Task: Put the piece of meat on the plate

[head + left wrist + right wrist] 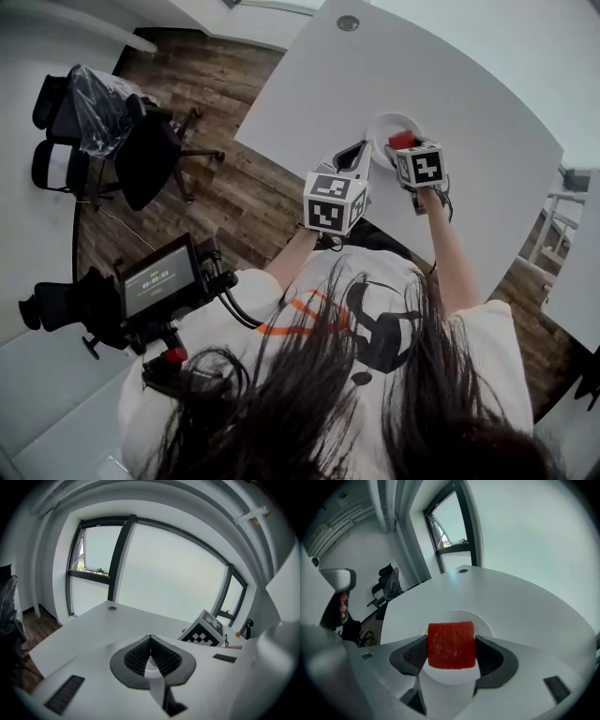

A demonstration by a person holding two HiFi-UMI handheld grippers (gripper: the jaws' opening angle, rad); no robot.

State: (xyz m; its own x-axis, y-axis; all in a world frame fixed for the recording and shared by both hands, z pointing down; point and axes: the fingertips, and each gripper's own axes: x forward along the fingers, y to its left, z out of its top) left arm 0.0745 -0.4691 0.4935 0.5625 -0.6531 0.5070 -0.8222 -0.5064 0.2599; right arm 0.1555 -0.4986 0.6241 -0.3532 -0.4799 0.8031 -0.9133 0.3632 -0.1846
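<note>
A red block of meat (451, 645) sits clamped between the jaws of my right gripper (451, 654), held above the white plate (483, 626). In the head view the meat (401, 140) shows as a red spot over the plate (386, 124), just beyond the right gripper (405, 148) and its marker cube. My left gripper (150, 657) has its ribbed pads pressed together with nothing between them. It hovers beside the right one, near the table's front edge (349, 161).
The white table (450, 103) has a round grommet (348, 22) near its far end. Black office chairs (103, 131) stand on the wooden floor to the left. A camera rig with a screen (155, 281) hangs at the person's left side.
</note>
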